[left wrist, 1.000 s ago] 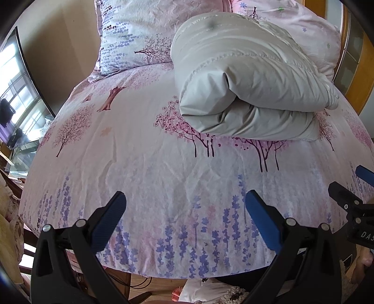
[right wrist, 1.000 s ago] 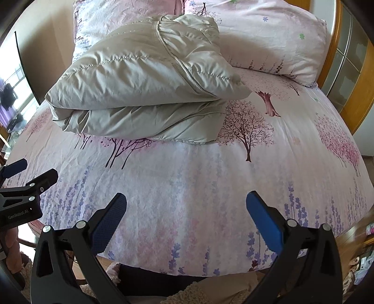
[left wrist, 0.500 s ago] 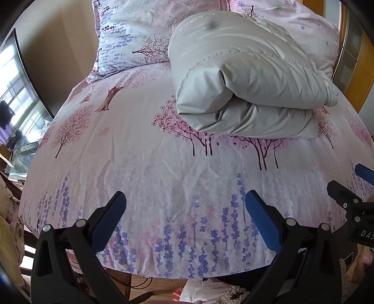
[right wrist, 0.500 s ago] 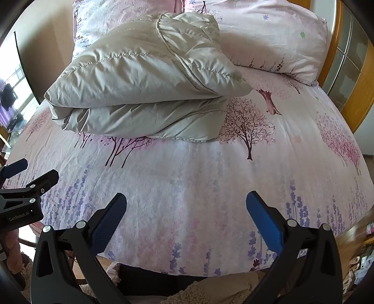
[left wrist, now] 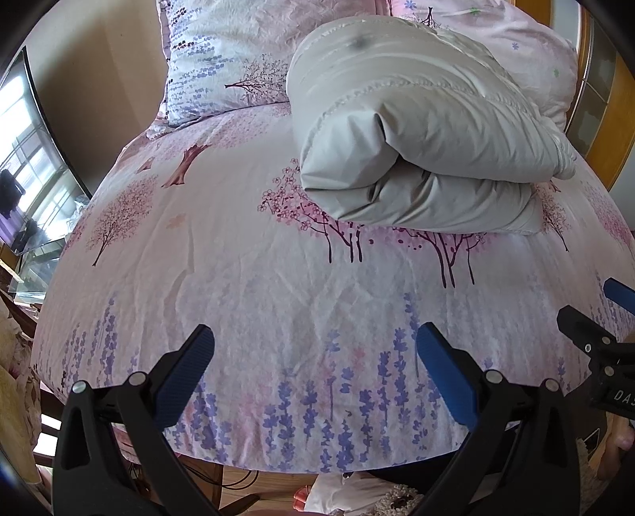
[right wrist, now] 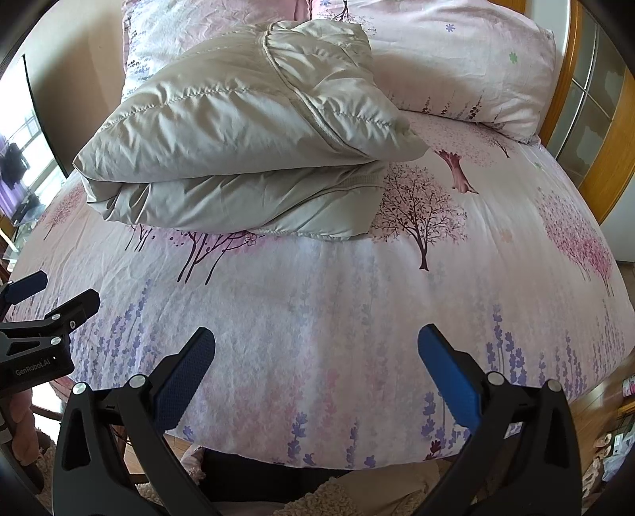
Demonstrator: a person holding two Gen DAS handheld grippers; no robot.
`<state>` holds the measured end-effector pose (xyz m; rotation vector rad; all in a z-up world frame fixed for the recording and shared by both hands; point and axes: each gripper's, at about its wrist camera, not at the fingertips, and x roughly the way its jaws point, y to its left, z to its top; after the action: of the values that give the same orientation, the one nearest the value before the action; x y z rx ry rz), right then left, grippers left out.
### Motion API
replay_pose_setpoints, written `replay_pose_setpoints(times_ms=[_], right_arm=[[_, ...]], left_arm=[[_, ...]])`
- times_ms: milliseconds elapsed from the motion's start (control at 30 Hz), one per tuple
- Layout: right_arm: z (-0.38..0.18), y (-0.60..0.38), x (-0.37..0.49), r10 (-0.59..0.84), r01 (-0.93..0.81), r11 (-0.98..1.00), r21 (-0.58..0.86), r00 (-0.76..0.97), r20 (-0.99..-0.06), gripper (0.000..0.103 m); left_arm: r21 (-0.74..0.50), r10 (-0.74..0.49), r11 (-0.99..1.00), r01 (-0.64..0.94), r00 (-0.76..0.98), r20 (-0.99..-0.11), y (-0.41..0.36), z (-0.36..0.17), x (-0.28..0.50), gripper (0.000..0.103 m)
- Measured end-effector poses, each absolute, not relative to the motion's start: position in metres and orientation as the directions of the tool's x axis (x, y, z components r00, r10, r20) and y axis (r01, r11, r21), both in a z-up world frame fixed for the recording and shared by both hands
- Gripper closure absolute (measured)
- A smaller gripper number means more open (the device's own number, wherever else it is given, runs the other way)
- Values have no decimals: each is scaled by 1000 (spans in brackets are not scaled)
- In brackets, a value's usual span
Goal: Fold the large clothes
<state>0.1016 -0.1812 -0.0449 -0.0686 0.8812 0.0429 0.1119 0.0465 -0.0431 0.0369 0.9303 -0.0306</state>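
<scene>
Folded grey puffer jacket (right wrist: 246,151) lies on the bed (right wrist: 337,301) before two pillows (right wrist: 456,67); left claw (left wrist: 313,357) and right claw (right wrist: 315,357) spread, empty.

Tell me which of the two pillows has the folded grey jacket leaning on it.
I cannot tell contact. The puffy jacket overlaps mostly the left pillow, hiding much of it; the right pillow shows almost whole.
</scene>
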Motion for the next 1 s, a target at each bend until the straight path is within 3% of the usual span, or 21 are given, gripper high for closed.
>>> replay_pose_setpoints(times_ms=[1000], right_arm=[[-48,-182,102,11,-65,997,-39,631,-776,1]], left_arm=[[16,-13,999,44,595,-803,46,-46,112,2]])
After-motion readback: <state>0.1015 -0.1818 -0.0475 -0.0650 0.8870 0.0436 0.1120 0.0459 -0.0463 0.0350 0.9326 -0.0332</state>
